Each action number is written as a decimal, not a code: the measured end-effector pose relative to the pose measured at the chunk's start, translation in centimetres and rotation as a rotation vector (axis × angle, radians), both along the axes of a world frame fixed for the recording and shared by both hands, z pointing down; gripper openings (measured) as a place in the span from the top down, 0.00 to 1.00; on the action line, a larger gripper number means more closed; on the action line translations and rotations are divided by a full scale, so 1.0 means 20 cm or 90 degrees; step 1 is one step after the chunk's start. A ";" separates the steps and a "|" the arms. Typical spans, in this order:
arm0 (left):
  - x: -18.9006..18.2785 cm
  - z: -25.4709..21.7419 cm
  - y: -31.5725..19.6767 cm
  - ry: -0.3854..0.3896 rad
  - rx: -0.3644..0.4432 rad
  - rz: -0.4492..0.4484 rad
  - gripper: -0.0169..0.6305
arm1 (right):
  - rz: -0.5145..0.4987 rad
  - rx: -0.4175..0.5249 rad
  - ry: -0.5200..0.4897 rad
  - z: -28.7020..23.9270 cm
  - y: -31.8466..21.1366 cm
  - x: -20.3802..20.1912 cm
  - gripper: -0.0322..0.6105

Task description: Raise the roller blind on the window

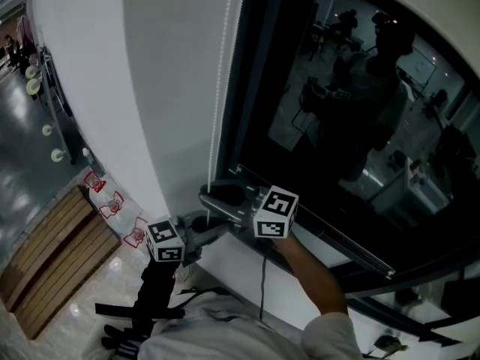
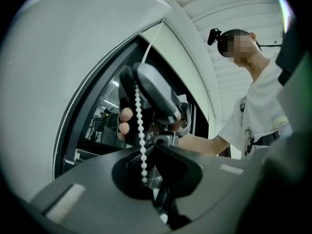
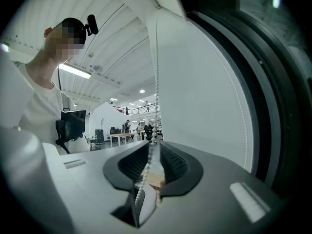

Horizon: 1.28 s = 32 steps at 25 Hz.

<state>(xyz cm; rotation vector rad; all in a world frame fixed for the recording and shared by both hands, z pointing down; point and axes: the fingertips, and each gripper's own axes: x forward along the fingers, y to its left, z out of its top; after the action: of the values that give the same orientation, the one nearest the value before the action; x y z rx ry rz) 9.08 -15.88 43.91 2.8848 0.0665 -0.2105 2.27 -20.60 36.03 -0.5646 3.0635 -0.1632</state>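
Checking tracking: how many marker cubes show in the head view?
2. One marker cube sits on the left gripper, lower left; the other on the right gripper, near the window frame. None look hidden.

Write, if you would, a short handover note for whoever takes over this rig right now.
Left gripper: appears shut on the chain, which runs taut into its jaws.
Right gripper: jaws slightly apart, with the chain between them but not pinched. It sits beside the left one, low by the window.
Done: the glass in view is uncovered. The blind's edge is out of view, so I cannot tell how far up it is.
Left: probably regrip higher with the right and pull the chain until the blind is fully up.
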 end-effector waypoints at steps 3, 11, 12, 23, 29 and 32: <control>0.00 0.00 0.00 0.003 0.001 0.002 0.98 | -0.016 0.022 -0.030 -0.14 0.00 0.02 0.68; -0.01 0.01 0.01 0.000 0.001 0.002 0.98 | 0.011 0.183 -0.103 -0.89 -0.11 0.13 0.65; -0.01 0.01 0.01 0.000 0.003 0.003 0.98 | 0.010 0.204 -0.102 -0.97 -0.11 0.13 0.65; -0.02 0.02 0.00 -0.006 0.011 0.002 0.98 | 0.002 0.335 -0.097 -1.50 -0.11 0.05 0.68; -0.02 0.00 -0.01 -0.005 0.013 -0.002 0.98 | 0.003 0.344 -0.090 -1.58 -0.15 0.01 0.68; -0.03 0.00 -0.01 -0.002 0.012 -0.003 0.98 | 0.005 0.339 -0.095 -1.59 -0.17 -0.01 0.69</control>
<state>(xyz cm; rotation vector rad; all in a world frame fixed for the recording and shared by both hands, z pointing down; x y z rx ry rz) 8.51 -16.06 44.00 2.9038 0.0604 -0.2084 2.03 -24.03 4.18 -0.4977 2.7785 0.5645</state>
